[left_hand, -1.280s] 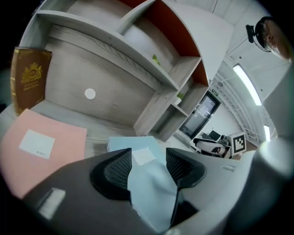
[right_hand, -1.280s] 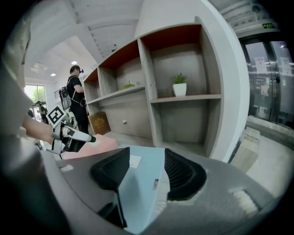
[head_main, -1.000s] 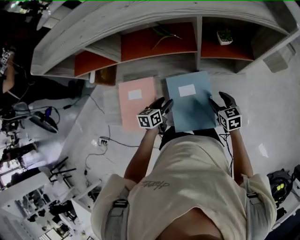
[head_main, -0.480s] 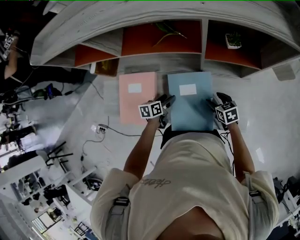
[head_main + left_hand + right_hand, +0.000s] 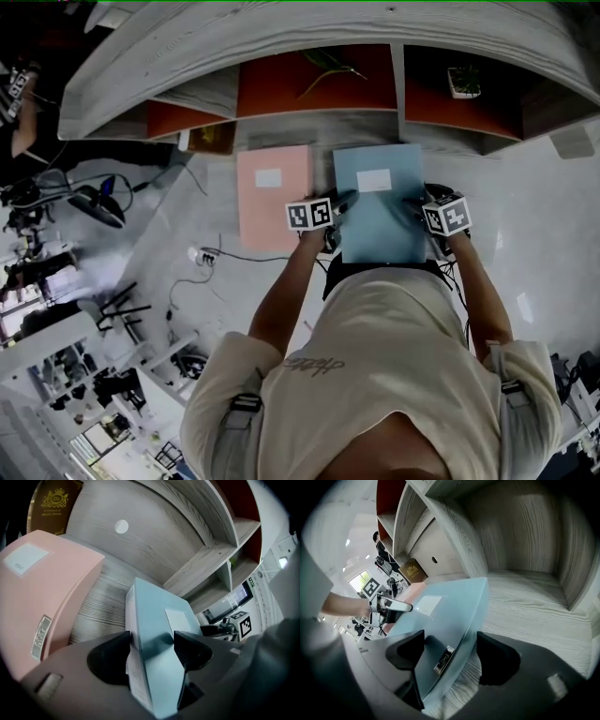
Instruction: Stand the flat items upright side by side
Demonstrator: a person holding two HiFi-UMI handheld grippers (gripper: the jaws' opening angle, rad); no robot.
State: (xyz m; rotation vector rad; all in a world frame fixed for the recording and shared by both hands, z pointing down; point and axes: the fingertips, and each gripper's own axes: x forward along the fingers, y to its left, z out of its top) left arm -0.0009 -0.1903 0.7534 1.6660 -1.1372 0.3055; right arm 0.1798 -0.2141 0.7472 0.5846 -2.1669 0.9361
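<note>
The left hand-held gripper (image 5: 151, 645) and right hand-held gripper (image 5: 447, 651), jaws just opened apart, straddle opposite edges of the blue folder (image 5: 380, 211) lying flat mid-frame on the shelf (image 5: 319, 127); they should pinch evenly before tipping it upright.

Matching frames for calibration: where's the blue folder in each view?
Head view: blue folder lies flat, just right of centre.
Left gripper view: lower centre, its edge toward the camera.
Right gripper view: left of centre, slanting up from the bottom.
Shared landmark: the brown book, upper left in the left gripper view, left of centre in the right gripper view.
</note>
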